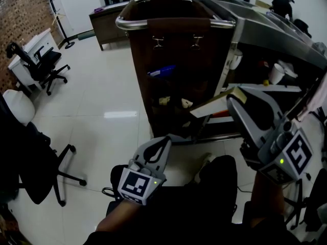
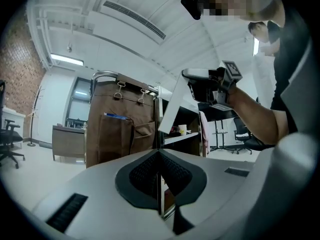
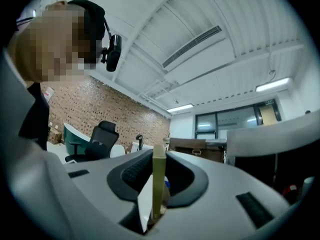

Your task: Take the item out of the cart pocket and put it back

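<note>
A brown cloth bag with sewn pockets (image 1: 168,80) hangs on the end of a service cart (image 1: 255,29); a blue item (image 1: 161,70) sticks out of one pocket. My right gripper (image 1: 236,98) is shut on a thin flat item with a white face and an olive edge (image 1: 212,103), held in the air in front of the cart's open shelves. In the right gripper view the flat item (image 3: 158,184) stands edge-on between the pads. My left gripper (image 1: 162,143) hangs lower, in front of the bag, shut and empty. The left gripper view shows the bag (image 2: 120,129) and the held item (image 2: 172,106).
Black office chairs (image 1: 43,65) and a white desk (image 1: 23,52) stand at the left on the pale tiled floor. A wooden desk (image 1: 110,24) and a coat rack (image 1: 56,9) are at the back. White cups (image 1: 276,73) sit on the cart's shelves. A person (image 1: 282,4) stands far right.
</note>
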`<act>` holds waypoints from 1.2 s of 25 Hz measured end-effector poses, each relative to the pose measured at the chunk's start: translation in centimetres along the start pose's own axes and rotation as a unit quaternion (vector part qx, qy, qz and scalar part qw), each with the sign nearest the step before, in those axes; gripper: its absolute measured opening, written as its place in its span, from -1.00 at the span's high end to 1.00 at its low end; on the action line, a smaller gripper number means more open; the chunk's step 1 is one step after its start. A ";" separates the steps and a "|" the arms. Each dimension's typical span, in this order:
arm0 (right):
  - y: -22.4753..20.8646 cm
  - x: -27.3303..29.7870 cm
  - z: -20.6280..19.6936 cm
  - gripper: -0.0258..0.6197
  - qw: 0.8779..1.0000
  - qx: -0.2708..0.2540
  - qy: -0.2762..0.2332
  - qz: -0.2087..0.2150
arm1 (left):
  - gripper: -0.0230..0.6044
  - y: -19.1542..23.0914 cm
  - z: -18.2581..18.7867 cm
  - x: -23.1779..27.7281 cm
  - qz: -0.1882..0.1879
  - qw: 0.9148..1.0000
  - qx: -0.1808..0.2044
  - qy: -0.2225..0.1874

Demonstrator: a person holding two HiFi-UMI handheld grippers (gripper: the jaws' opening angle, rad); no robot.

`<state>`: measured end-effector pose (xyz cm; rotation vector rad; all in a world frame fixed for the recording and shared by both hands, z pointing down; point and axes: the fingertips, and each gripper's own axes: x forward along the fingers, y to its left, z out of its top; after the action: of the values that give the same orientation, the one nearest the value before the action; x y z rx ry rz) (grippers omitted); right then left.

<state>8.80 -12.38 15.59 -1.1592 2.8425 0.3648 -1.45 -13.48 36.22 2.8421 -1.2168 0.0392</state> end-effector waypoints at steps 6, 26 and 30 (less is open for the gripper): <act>2.5 -0.9 -6.5 0.64 0.997 0.056 0.046 0.005 | 0.93 0.0 0.5 -0.2 0.001 1.000 0.005 -0.006; 6.9 -0.9 -21.9 0.64 0.975 0.147 0.164 0.009 | 0.93 -0.9 0.3 -0.2 -0.013 1.000 0.003 -0.008; 6.9 -0.9 -21.8 0.64 0.975 0.149 0.164 0.008 | 0.93 -1.0 0.5 -0.3 -0.018 1.000 0.002 -0.012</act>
<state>5.56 -12.15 38.19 -1.2294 3.0331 -0.2738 -0.92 -12.60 35.65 2.8752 -1.1709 0.0062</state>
